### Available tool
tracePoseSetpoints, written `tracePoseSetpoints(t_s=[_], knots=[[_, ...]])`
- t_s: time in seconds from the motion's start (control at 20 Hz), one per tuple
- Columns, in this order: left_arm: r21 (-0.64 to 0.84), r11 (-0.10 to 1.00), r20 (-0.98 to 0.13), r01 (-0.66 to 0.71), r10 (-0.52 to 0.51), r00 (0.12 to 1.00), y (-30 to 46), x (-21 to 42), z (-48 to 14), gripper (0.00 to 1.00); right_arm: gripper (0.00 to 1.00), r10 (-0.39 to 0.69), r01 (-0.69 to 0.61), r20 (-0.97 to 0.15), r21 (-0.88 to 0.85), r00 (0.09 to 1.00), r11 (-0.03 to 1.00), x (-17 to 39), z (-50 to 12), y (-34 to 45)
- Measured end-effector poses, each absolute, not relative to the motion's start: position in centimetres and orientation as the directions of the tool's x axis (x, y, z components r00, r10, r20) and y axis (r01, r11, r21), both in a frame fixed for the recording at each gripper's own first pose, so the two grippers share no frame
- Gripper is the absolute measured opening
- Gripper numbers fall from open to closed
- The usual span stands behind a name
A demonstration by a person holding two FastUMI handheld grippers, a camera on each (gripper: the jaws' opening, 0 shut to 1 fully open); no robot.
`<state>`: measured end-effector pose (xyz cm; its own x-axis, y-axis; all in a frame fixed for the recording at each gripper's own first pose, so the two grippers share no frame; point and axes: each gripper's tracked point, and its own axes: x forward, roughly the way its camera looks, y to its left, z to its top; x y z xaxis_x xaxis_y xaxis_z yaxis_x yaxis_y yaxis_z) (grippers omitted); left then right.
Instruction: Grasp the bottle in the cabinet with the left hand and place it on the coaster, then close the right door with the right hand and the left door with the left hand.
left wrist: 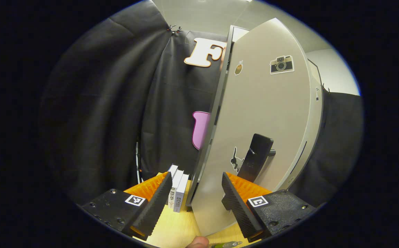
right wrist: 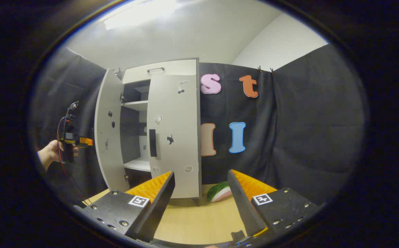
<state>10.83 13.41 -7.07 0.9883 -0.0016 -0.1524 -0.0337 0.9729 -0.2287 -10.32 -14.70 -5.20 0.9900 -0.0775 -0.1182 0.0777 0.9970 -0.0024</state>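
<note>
Your left gripper [left wrist: 194, 193] has its fingers spread wide with nothing between them, and it sits right up against the outer face of the cabinet's left door [left wrist: 261, 113], near that door's black handle [left wrist: 256, 156]. The door [right wrist: 108, 137] stands swung out, seen nearly edge-on in the left gripper view and angled open in the right gripper view. Just left of its lower edge, a few white books [left wrist: 178, 189] stand upright on the wooden tabletop [left wrist: 171, 230]. Your right gripper [right wrist: 201, 199] is likewise released and empty, held back over the table and well apart from the cabinet [right wrist: 151, 131]. From there you can see your left hand [right wrist: 52, 151] holding the left gripper [right wrist: 78, 140] just outside the open left door. The right door [right wrist: 173, 134] lies flat across its side of the cabinet front, its black handle [right wrist: 152, 143] at the inner edge; the gap beside it shows white shelves [right wrist: 137, 105]. A watermelon slice [right wrist: 220, 191] rests on the table near the cabinet's right foot. You cannot tell from these views where the bottle or the coaster is.
</note>
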Motion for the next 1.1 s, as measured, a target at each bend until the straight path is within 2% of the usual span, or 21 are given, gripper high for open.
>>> tracePoseSetpoints(t_s=[0.4,0.45,0.55,0.75,0.9,1.0,1.1], knots=[[-0.138,0.99,-0.138,-0.014,-0.005,0.99,12.0,11.1,-6.8,0.93,0.94,-0.069,0.07,-0.142,0.0,0.987,0.998,-9.0,-6.4,-12.7],[-0.14,0.99,-0.137,-0.006,-0.013,0.99,11.5,11.2,-6.8,0.93,0.91,-0.071,0.072,-0.142,0.0,0.987,0.997,-8.9,-6.4,-12.6],[-0.144,0.99,-0.153,0.003,-0.026,0.988,10.4,11.4,-6.9,0.93,0.94,-0.067,0.07,-0.135,0.013,0.989,0.997,-8.5,-6.3,-12.2],[-0.11,0.994,-0.14,-0.018,0.002,0.99,9.5,12.4,-6.3,0.92,0.91,-0.052,0.058,-0.112,0.048,0.992,0.997,-7.7,-5.2,-11.3],[-0.096,0.995,-0.138,-0.005,-0.009,0.99,8.4,12.9,-6.3,0.92,0.96,-0.047,0.05,-0.097,0.036,0.994,0.998,-7.3,-4.4,-10.8],[-0.086,0.996,-0.129,0.011,-0.022,0.991,7.7,13.2,-6.3,0.93,0.91,-0.044,0.046,-0.091,0.024,0.995,0.999,-7.1,-4.0,-10.4],[-0.082,0.996,-0.13,0.028,-0.039,0.991,6.8,13.6,-6.4,0.93,0.94,-0.037,0.039,-0.088,0.014,0.995,0.999,-7.0,-3.8,-10.1]])
